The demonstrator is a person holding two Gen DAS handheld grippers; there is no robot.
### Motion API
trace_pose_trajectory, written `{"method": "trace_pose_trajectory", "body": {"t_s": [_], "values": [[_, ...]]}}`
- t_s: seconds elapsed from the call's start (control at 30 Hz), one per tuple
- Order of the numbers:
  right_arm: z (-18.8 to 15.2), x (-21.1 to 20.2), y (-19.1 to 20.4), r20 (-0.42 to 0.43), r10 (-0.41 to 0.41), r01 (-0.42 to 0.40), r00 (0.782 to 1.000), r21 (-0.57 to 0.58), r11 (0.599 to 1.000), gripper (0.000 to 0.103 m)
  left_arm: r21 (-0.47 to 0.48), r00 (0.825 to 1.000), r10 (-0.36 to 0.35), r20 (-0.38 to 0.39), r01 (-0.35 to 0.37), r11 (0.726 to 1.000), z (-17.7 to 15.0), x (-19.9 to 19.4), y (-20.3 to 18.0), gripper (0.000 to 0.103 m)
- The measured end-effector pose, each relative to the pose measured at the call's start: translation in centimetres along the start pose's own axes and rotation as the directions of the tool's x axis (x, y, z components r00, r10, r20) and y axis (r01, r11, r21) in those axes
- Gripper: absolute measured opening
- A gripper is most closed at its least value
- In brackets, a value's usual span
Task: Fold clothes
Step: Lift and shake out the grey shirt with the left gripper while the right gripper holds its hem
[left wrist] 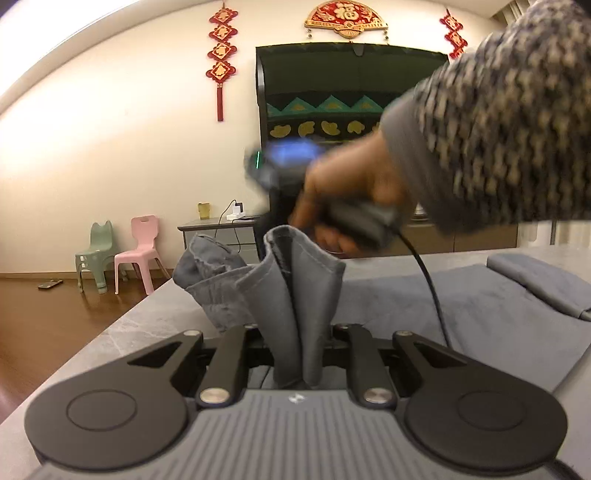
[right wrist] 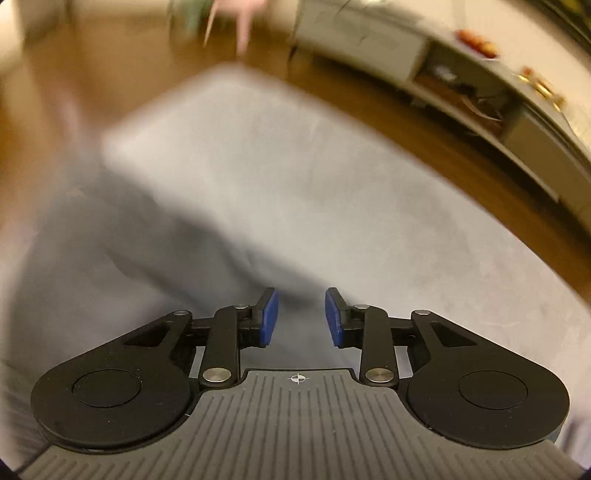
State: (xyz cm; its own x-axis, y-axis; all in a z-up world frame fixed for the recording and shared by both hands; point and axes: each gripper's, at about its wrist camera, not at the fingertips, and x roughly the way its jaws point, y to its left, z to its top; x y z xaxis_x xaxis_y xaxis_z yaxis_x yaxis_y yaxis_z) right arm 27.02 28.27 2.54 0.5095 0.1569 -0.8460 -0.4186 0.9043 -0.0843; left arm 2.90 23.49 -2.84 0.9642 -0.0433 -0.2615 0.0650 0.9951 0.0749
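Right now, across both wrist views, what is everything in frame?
grey garment: one, bunched upright in the left claw
folded grey cloth: one, far right on table
table: one, grey marble-look
child chairs: two, green and pink, by wall
red knot hangings: two, on wall
fan ornament: one, red-gold, above dark cabinet
low sideboard: one, grey
left claw: shut on the garment
right claw: open, blue pads, nothing between
hand: one, patterned sleeve

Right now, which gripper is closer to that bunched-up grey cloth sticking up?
Left. The left gripper is clamped on the grey cloth; the right gripper is open, nothing between its pads.
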Motion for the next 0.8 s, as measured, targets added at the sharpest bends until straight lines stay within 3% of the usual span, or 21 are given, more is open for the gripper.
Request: {"method": "trace_pose_trajectory", "body": {"t_s": [0.03,0.07,0.17,0.2,0.27,0.3,0.33,0.37,0.43,0.53,0.63,0.7,0.8], "values": [[0.2,-1.7,0.0,0.047,0.045,-0.047,0.998,0.035,0.998,0.044,-0.004,1.0,-0.001,-0.001,0.001,1.0,0.1,0.0,-0.1,0.015],[0.0,-3.3,1.3,0.075,0.111,-0.112,0.991,0.003,0.994,0.049,-0.003,1.0,-0.001,-0.003,0.001,1.0,0.1,0.0,-0.3,0.015],[-1.6,-6.9,6.5,0.034,0.223,-0.213,0.974,-0.193,0.958,0.068,0.025,1.0,0.004,-0.003,-0.004,1.0,-0.2,-0.3,-0.9,0.015],[-1.9,-6.7,8.1,-0.003,0.222,-0.216,0.975,-0.254,0.943,0.073,0.039,1.0,0.007,-0.001,-0.007,0.999,-0.2,-0.4,-1.3,0.015],[-2.9,-4.9,10.7,-0.089,0.164,-0.186,0.982,-0.385,0.904,0.072,0.075,1.0,0.016,0.004,-0.016,0.997,-0.3,-0.6,-2.0,0.015],[-3.4,-3.9,11.7,-0.118,0.117,-0.158,0.986,-0.445,0.881,0.056,0.094,1.0,0.022,0.009,-0.022,0.995,-0.2,-0.7,-2.3,0.015],[-3.9,-3.0,12.6,-0.144,0.068,-0.132,0.987,-0.505,0.853,0.023,0.113,1.0,0.028,0.015,-0.029,0.993,-0.2,-0.8,-2.7,0.015],[-4.1,-3.2,12.1,-0.126,0.064,-0.12,0.99,-0.507,0.854,0.009,0.132,0.999,0.034,0.021,-0.037,0.991,-0.2,-0.9,-3.0,0.015],[-4.7,-3.7,10.8,-0.086,0.061,-0.096,0.994,-0.506,0.857,0.006,0.169,0.998,0.039,0.051,-0.047,0.984,-0.3,-1.3,-3.6,0.015],[-6.2,-8.5,5.5,0.024,0.149,-0.131,0.988,-0.362,0.923,0.005,0.214,0.993,0.006,0.115,-0.03,0.976,-0.1,-2.4,-5.5,0.015],[-8.5,-9.7,-2.9,0.071,0.222,-0.21,0.973,-0.146,0.967,0.004,0.195,0.99,-0.079,0.115,0.056,0.979,0.0,-2.7,-7.3,0.018],[-10.6,-9.0,-8.4,0.08,0.257,-0.258,0.963,-0.01,0.966,0.004,0.131,0.983,-0.172,0.065,0.163,0.978,0.1,-2.3,-8.3,0.019],[-14.2,-5.2,-14.3,0.05,0.324,-0.328,0.945,0.144,0.933,0.004,0.073,0.962,-0.272,-0.012,0.272,0.959,-0.2,-1.5,-9.5,0.021]]}}
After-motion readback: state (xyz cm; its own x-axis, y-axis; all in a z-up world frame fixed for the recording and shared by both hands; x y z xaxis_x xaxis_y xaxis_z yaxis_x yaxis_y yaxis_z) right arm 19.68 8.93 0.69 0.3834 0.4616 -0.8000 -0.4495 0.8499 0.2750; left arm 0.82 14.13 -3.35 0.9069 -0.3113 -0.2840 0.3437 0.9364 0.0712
